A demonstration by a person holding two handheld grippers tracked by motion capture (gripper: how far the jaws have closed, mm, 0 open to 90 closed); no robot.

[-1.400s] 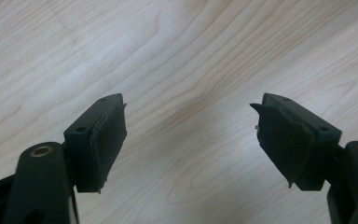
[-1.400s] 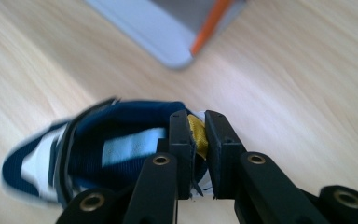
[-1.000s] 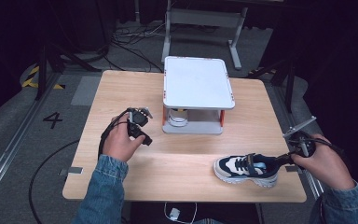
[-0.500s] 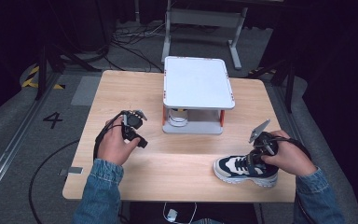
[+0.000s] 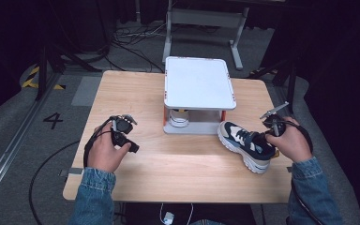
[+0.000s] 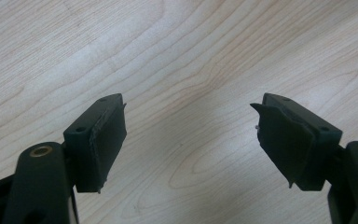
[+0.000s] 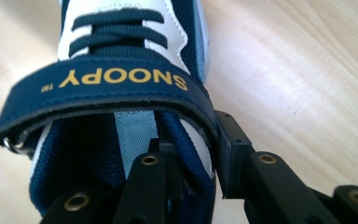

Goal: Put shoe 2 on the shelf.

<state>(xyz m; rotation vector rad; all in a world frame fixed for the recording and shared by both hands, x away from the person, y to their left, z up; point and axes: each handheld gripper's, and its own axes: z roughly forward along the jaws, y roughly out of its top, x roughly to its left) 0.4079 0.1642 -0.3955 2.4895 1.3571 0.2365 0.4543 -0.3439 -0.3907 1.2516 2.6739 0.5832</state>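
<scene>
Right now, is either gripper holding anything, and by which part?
The right gripper grips the sneaker by the side wall of its collar, one jaw inside the opening. The left gripper is open, holding nothing.

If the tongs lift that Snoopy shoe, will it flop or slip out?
The sneaker probably keeps its shape: its chunky white sole looks stiff. The right tongs pinch only the soft collar beside the strap, so it may sag toe-down. The mesh fabric likely grips rather than slips.

Shoe's heel below right gripper view's edge
</scene>
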